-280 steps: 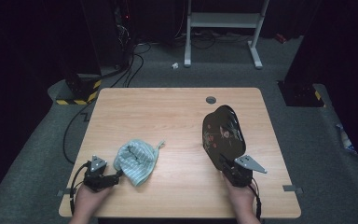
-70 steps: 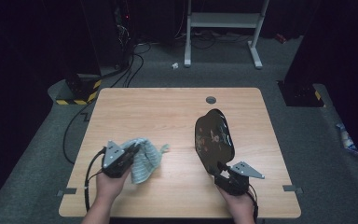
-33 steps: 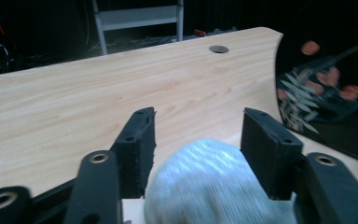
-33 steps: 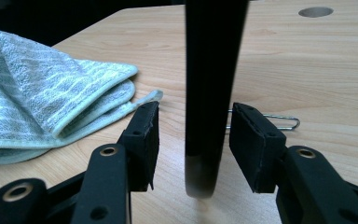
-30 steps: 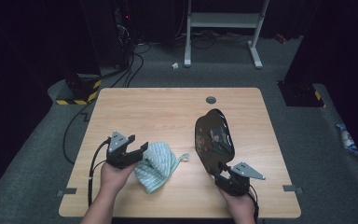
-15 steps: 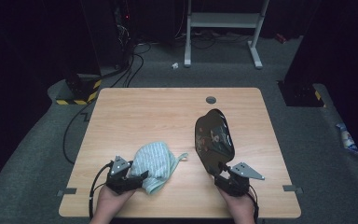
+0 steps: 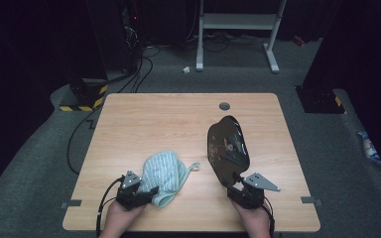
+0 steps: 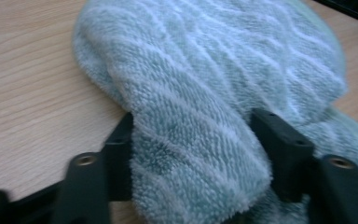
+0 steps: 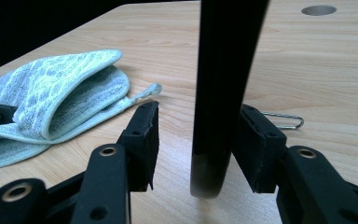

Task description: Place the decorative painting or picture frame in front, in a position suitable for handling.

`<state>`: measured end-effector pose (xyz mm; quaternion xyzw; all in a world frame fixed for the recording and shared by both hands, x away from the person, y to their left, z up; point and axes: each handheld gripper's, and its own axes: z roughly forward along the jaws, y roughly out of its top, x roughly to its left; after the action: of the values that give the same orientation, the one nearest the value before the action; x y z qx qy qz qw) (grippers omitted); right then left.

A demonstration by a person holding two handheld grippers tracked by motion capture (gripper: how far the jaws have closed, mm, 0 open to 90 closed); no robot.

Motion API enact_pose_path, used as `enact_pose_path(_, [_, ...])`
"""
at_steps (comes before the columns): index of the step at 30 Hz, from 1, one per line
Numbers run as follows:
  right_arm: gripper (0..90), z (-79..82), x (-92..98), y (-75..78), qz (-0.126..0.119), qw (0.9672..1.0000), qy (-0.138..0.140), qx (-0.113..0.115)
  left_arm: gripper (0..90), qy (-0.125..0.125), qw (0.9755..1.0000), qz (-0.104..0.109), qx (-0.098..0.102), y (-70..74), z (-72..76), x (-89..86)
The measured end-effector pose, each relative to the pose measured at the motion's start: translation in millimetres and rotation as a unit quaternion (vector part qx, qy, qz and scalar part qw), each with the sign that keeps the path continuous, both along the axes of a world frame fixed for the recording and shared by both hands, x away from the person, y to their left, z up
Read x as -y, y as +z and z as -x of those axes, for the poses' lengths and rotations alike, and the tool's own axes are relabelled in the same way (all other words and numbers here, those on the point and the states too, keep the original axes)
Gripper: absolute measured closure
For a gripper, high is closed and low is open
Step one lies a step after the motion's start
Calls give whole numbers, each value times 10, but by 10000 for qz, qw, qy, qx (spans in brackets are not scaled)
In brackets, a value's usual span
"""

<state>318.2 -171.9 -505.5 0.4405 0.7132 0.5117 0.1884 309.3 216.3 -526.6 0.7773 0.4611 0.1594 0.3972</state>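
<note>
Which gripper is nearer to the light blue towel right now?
Left. The left gripper has the towel between its jaws, which have just been closing. The right gripper is off to the towel's side, holding the dark pan.

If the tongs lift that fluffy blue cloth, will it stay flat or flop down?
Probably flop: the cloth already lies folded and bunched between the left tongs. Its terry pile looks soft and likely light, so it should not slip easily. It won't roll.

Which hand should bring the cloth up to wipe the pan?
Left. The left gripper's jaws have just been closing around the blue cloth's fold, while the right gripper holds the dark pan upright by its handle.
</note>
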Motion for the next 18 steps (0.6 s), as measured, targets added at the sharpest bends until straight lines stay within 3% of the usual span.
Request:
enact_pose_path(9, [525,-10,36,4,-13,10000,-12,2,730,-285,9993,-22,245,12,73,32])
enact_pose_path(13, [524,-12,40,9,-19,10000,4,15,779,-286,9986,131,430,45,94,14])
enact_pose_path(18, [524,-15,68,15,-41,10000,17,45,787,-139,9958,334,840,129,136,1])
